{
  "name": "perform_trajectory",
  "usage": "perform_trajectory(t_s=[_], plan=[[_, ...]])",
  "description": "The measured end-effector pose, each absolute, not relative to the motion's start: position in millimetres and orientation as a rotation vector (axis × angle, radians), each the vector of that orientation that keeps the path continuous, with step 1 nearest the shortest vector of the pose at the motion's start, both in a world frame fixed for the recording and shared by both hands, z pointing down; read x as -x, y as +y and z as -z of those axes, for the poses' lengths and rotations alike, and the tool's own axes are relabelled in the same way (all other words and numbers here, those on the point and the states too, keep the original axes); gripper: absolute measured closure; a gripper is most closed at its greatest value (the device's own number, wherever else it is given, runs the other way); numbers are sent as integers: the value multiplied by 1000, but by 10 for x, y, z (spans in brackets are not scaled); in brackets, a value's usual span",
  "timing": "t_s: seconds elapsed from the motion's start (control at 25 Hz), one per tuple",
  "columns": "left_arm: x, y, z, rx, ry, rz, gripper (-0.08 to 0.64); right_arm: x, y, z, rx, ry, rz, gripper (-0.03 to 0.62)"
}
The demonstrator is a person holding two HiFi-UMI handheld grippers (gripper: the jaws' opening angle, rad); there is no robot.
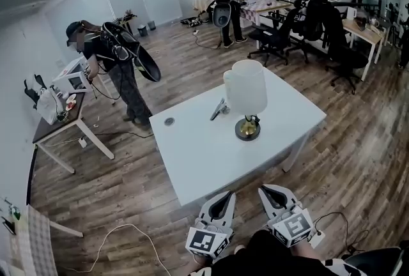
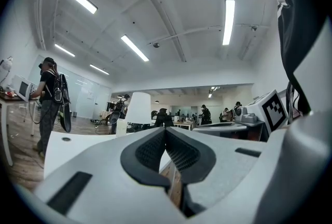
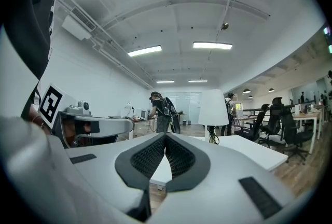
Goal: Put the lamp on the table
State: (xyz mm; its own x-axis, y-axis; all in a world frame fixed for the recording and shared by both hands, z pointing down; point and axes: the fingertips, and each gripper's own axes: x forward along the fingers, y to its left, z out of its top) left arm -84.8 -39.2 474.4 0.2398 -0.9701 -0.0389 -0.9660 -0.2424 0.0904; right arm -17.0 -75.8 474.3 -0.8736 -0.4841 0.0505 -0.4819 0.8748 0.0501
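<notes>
The lamp (image 1: 245,91), with a white shade and a round brass base (image 1: 247,130), stands upright on the white table (image 1: 192,153), right of its middle. My left gripper (image 1: 225,197) and right gripper (image 1: 270,193) hover side by side just off the table's near edge, both shut and empty. In the left gripper view the shut jaws (image 2: 165,130) point over the table toward the lamp (image 2: 139,109). The right gripper view shows shut jaws (image 3: 165,136) with the lamp (image 3: 213,108) ahead and a little to the right.
A small grey object (image 1: 219,108) lies on the table left of the lamp, near a cable hole (image 1: 169,121). A person with a backpack (image 1: 112,57) stands at a cluttered side desk (image 1: 48,131) on the left. Office chairs (image 1: 339,45) and desks fill the right. A white cable (image 1: 121,230) lies on the floor.
</notes>
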Motion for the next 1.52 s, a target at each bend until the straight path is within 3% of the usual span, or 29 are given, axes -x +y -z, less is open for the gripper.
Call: perform_trajectory(t_s=[0.48,1.24,1.52], plan=[[564,-117,-4601,-2462,-1936,153,557,-48,-452,-4604,-731,-2997,95,574],[-741,1053,-4782,-2416,-1922,106,557,-1310,711,-4792,-723,-2999,18,574],[-901,1478,-4842,-2366,-1974,117,557,-1524,1055,-4835,-686,-3005,-2,573]])
